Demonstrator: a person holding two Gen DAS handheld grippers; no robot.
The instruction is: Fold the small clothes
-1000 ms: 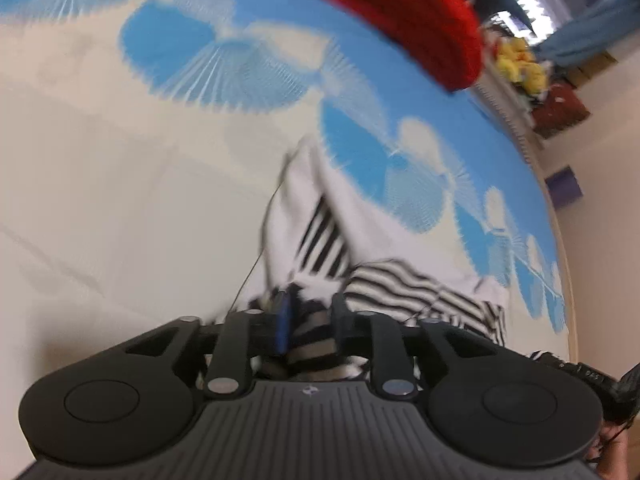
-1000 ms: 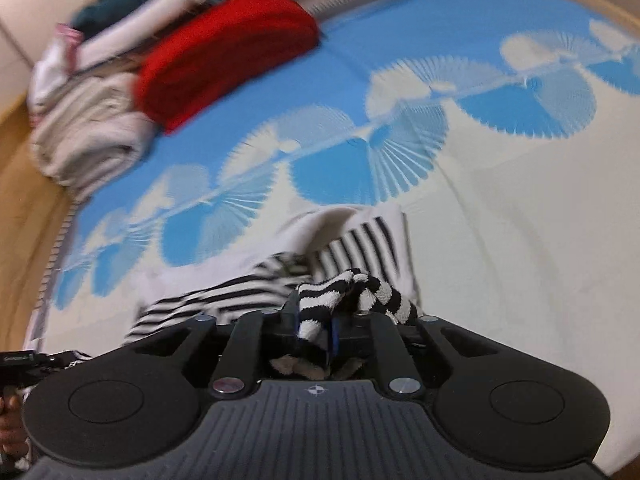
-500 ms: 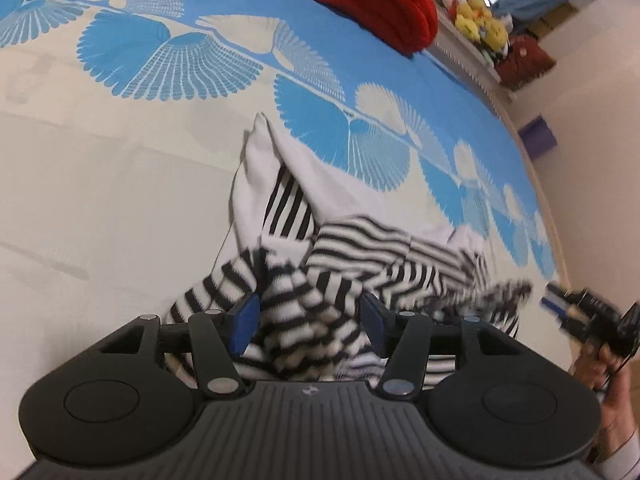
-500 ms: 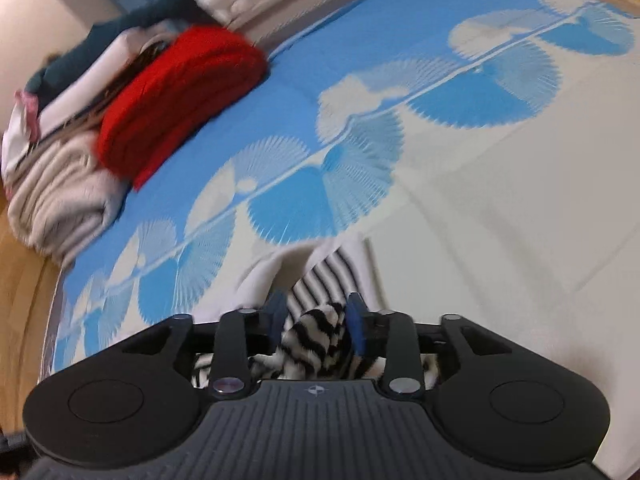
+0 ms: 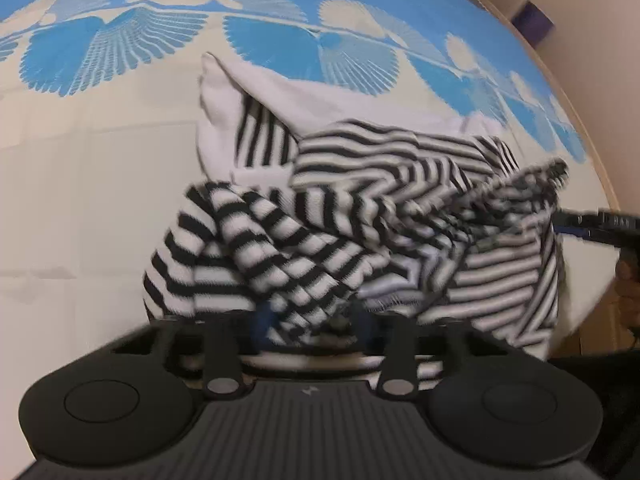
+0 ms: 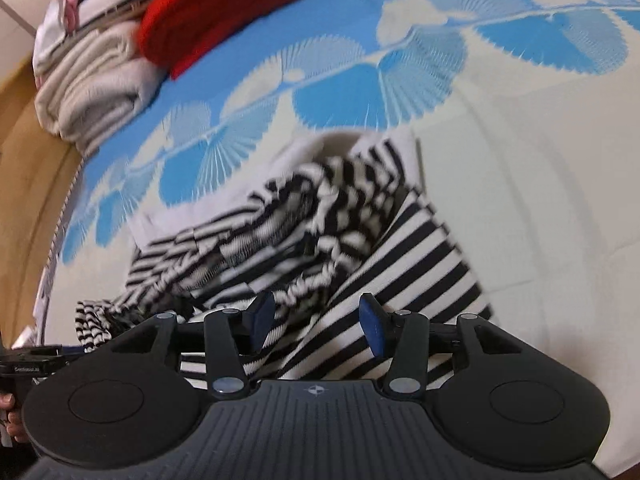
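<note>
Black-and-white striped garment [image 5: 360, 216] bunched in a heap on the blue-and-cream patterned bedspread [image 6: 540, 152]. Left tool [image 5: 310, 322] spread wide, striped folds lying between its pads. Right tool [image 6: 316, 322] likewise wide apart over the cloth, gripping nothing. Red knit [image 6: 224, 12] and folded cream laundry [image 6: 92, 92] at eleven o'clock.

Both grippers let go since a second ago. Right gripper [image 6: 316, 324] was clamped on the striped garment [image 6: 304, 232], now jaws spread wide, cloth lying loose between them. Left gripper [image 5: 312, 324] likewise parted, fabric draped over its blue pads. Garment dropped into a crumpled heap on the bedspread [image 6: 540, 184], spread wider than before.
</note>
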